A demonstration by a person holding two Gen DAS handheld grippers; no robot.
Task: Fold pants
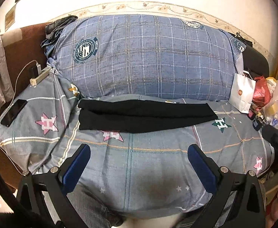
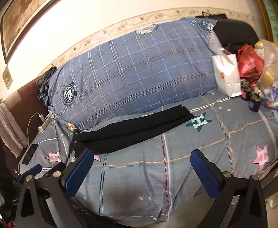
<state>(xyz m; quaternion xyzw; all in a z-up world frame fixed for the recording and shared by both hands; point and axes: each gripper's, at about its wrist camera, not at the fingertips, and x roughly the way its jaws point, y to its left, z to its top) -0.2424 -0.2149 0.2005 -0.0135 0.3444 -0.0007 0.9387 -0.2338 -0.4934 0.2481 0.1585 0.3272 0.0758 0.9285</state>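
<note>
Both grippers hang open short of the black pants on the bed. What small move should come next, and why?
Probably advance the left gripper toward the near edge of the black pants. They lie as a long strip, legs stacked, untouched below the blue plaid pillow, and both the left and the right gripper are open and empty.

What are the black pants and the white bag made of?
The black pants look like soft, matte knit fabric: they drape flat with no shine, though the exact fibre is unclear. The white bag seems to be stiff paper, since it stands upright with crisp creased edges.
</note>
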